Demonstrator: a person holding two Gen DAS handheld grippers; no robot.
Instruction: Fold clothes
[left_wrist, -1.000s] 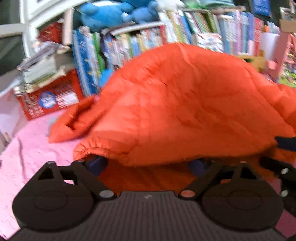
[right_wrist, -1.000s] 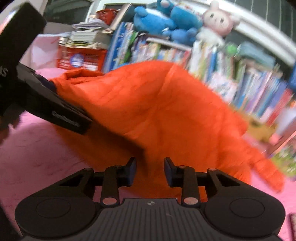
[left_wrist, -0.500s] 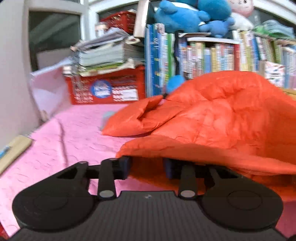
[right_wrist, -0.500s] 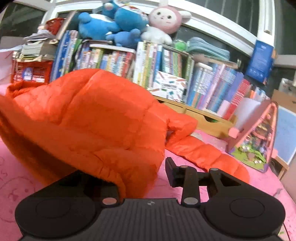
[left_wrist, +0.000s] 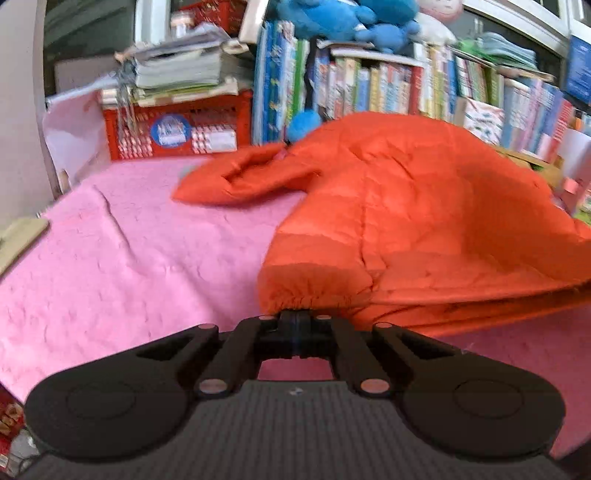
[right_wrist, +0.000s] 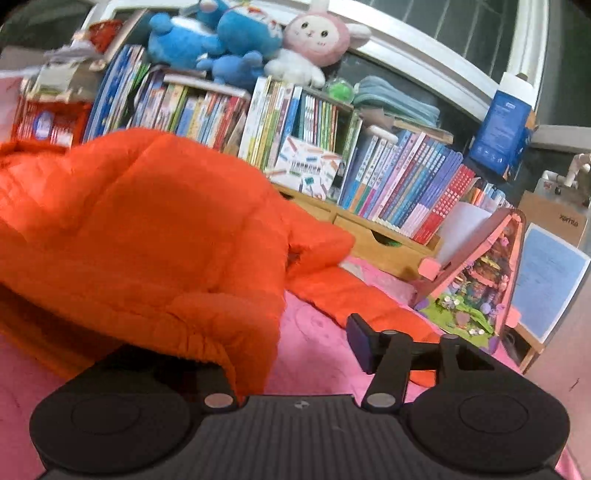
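Observation:
An orange puffer jacket (left_wrist: 406, 206) lies humped on the pink bedspread (left_wrist: 129, 258), one sleeve (left_wrist: 236, 181) stretched toward the back left. My left gripper (left_wrist: 297, 319) is shut, its tips pinching the jacket's gathered elastic hem, which is lifted off the bed. In the right wrist view the jacket (right_wrist: 155, 229) fills the left half and its other sleeve (right_wrist: 362, 299) trails right. My right gripper (right_wrist: 291, 350) has its jaws opening. The hem corner drapes over and hides the left finger, while the right finger (right_wrist: 360, 347) stands apart from the cloth.
A long bookshelf (right_wrist: 295, 125) with plush toys (right_wrist: 221, 40) on top runs behind the bed. A red crate (left_wrist: 177, 125) under stacked papers stands at the back left. A pink toy house (right_wrist: 476, 280) and a wooden drawer unit (right_wrist: 376, 240) sit at the right.
The left jaws closed from wide open onto the jacket hem, and the left view swung toward the crate. The right jaws widened, their right finger moving away from the cloth.

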